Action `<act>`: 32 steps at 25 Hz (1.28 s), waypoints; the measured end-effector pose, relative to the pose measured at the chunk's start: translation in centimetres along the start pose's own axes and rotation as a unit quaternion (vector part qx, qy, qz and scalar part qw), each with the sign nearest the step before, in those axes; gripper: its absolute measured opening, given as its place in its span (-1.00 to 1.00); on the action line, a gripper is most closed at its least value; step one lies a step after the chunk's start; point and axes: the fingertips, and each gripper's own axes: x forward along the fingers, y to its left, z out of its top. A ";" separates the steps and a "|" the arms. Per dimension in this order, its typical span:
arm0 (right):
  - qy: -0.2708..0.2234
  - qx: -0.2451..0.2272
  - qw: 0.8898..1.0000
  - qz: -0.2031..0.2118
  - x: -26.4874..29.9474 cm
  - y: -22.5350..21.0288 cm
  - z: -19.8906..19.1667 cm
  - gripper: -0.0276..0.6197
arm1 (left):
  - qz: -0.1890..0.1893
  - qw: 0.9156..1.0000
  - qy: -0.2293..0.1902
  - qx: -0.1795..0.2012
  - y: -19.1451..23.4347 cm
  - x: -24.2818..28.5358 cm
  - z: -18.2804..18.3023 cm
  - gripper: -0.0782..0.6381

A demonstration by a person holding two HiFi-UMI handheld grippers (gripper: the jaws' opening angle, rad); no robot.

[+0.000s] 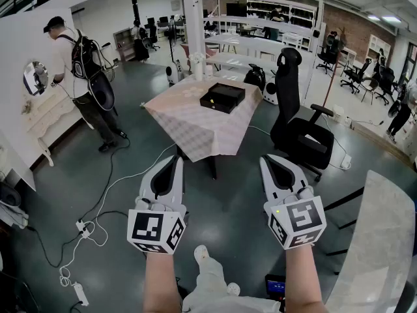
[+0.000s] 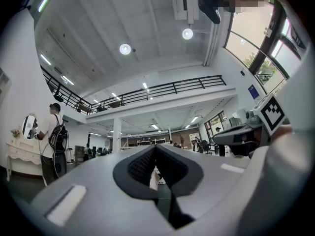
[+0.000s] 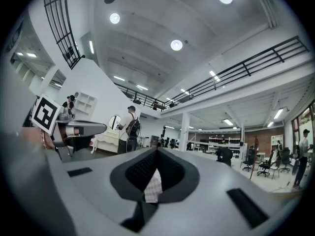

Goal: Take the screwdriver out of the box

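A black box (image 1: 222,98) lies on a table with a checked cloth (image 1: 189,126), a few steps ahead of me. No screwdriver shows in any view. My left gripper (image 1: 174,160) and right gripper (image 1: 271,160) are held side by side above the floor, well short of the table. Both point toward it. The left gripper's jaws (image 2: 155,147) meet at the tips with nothing between them. The right gripper's jaws (image 3: 157,150) are likewise shut and empty, and a patch of the checked cloth (image 3: 153,187) shows through the hollow behind their tips.
A black office chair (image 1: 296,126) stands right of the table. A person with a backpack (image 1: 81,77) stands at the left by a white dresser (image 1: 45,119). Cables and a power strip (image 1: 81,230) lie on the floor at the left. A pale tabletop (image 1: 381,240) edges in at the right.
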 end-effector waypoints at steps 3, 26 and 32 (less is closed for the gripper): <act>0.005 0.002 1.000 -0.005 1.4 -1.0 -0.7 -0.90 | -0.007 1.000 0.008 -0.003 0.4 1.7 -1.1 -0.76; 0.032 0.008 0.999 -0.041 23.9 -5.8 -3.1 -0.90 | -0.011 0.999 0.005 -0.031 16.3 19.3 -6.8 -0.76; 0.040 0.010 0.998 -0.052 28.5 -7.4 -4.1 -0.90 | -0.023 0.999 0.003 -0.040 19.0 23.9 -8.3 -0.76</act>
